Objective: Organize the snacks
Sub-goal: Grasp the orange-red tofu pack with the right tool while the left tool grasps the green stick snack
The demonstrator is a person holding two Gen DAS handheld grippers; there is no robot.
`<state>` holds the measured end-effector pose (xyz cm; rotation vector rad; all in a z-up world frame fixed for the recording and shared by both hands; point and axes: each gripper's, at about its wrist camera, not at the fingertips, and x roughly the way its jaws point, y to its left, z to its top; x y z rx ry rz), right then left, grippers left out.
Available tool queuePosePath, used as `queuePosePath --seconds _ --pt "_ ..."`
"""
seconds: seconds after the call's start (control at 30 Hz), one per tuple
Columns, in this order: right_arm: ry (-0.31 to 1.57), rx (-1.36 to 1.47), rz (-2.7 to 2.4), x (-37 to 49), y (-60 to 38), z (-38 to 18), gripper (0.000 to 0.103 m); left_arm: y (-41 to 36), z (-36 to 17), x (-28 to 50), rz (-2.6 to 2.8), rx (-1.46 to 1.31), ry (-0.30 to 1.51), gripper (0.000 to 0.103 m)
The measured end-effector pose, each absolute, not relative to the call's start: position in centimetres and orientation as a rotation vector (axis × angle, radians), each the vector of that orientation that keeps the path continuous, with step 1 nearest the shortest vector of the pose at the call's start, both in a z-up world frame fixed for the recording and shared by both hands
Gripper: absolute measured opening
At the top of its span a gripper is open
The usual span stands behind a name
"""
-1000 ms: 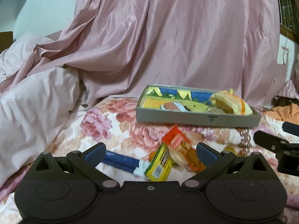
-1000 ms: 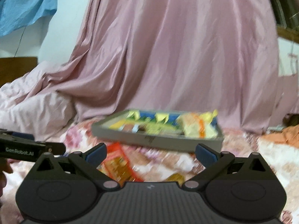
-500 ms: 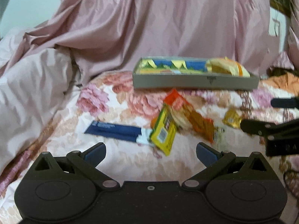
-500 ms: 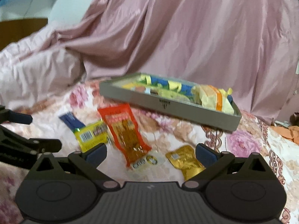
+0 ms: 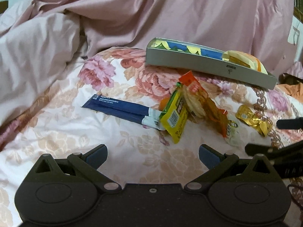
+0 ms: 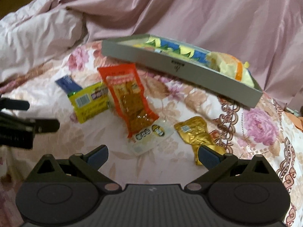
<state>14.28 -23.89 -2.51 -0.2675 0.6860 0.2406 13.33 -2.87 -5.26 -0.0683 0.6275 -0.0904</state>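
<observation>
Both grippers, left and right, spread wide, empty. Loose snacks overlap on bedspread before tray. Risk: orange packet covers yellow packet; a pinch could snag both, or fabric.

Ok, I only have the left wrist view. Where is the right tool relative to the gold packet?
Observer: The gold packet lies just ahead of the right tool, with its near end behind that tool's right-hand finger.
Operator: Is that tool open?
Observer: Yes, its jaws are wide apart with nothing between them.
Operator: And the white packet?
Observer: Most of the white packet shows; only its far end is tucked under the orange packet.
</observation>
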Motion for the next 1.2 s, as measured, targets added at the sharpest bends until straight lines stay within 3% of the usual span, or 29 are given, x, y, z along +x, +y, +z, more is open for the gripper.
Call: queuePosePath --seconds 0.27,0.5,1.07,1.2 --pt "0.679 -0.433 0.324 15.7 -22.7 -3.6 0.103 -2.8 -5.7 14.9 -0.115 -0.05 0.619 0.102" --pt "0.547 -0.569 0.396 17.4 -22.2 -4.6 0.103 -3.5 -6.4 16.9 -0.116 -0.044 0.602 0.102" --pt "0.578 -0.413 0.627 23.6 -23.1 -5.5 0.102 -3.3 -6.4 19.8 -0.235 -0.155 0.488 0.102" --pt "0.651 -0.361 0.649 24.4 -22.7 -6.1 0.096 -3.0 -6.8 20.0 -0.264 -0.192 0.497 0.097"
